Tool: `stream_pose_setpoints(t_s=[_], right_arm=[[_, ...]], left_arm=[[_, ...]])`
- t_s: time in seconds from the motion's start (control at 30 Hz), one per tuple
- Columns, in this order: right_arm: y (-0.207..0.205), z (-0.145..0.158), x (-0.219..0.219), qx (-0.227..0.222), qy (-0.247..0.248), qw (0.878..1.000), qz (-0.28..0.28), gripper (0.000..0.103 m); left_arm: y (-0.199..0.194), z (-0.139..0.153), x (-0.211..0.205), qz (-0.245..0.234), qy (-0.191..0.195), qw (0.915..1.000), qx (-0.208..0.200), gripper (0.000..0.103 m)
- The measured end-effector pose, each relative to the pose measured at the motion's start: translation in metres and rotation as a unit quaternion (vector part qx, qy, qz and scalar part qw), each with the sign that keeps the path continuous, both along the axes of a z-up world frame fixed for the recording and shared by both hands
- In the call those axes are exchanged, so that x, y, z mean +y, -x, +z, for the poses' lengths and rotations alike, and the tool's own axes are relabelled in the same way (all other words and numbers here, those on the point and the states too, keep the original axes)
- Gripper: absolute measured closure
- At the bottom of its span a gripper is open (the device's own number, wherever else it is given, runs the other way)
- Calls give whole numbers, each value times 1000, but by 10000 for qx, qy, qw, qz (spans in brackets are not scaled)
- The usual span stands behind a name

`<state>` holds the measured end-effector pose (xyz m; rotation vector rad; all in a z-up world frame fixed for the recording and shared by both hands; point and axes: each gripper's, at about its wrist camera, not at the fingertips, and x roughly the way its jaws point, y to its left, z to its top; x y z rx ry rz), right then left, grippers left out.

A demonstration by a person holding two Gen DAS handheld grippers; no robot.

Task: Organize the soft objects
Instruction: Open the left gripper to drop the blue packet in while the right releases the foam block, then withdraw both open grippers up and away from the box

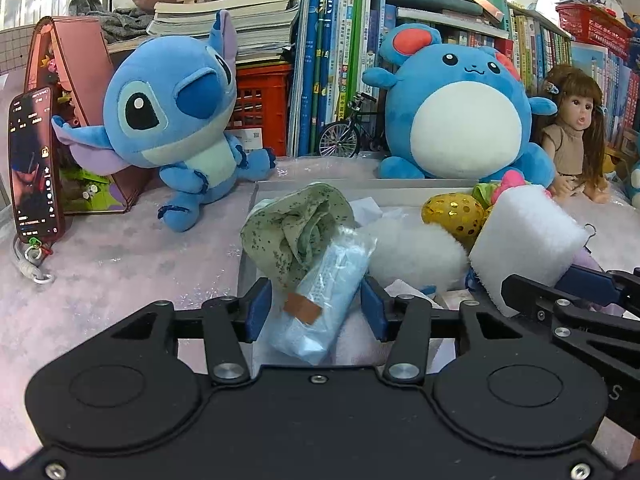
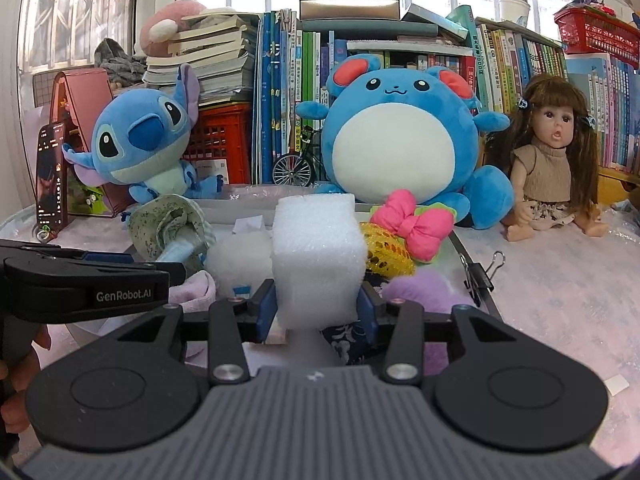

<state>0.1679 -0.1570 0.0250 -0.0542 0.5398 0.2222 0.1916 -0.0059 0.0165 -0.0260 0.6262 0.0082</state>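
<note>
OK, both grippers sit over the grey tray [image 1: 248,236]. Left gripper [image 1: 316,308]: jaws partly apart, blue pads flank a plastic-wrapped blue pack [image 1: 324,300] with green speckled cloth [image 1: 296,224] bunched at its far end; can't tell if the pads press it. Right gripper [image 2: 316,312]: jaws closed against a white foam block [image 2: 320,248], held upright above the tray. Pink bow [image 2: 416,224] and gold sequin piece [image 2: 384,248] lie in the tray right of the block.

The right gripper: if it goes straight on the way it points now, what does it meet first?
Nothing new at first: the right gripper already has the white foam block between its pads. Beyond the block, probably the round blue plush, though depth is unclear.
</note>
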Motion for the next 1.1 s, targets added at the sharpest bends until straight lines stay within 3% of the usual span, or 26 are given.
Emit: stream_pose_setpoints(t_s=[0.2,0.27,0.43,1.1], right_arm=[[1,0,0,-7,-35,10000,-15,47],[3,2,-1,-40,-43,10000,-30,40],[6,7,-3,-140,-60,9998,-82,27],[40,29,-12,-483,-109,9983,-302,5]], left_arm=[[1,1,3,56,-1,10000,-13,43],[3,3,4,18,48,10000,-14,39],[10,11,3,-29,163,9998,-67,19],[51,37,16,0,335,9990,-288,5]])
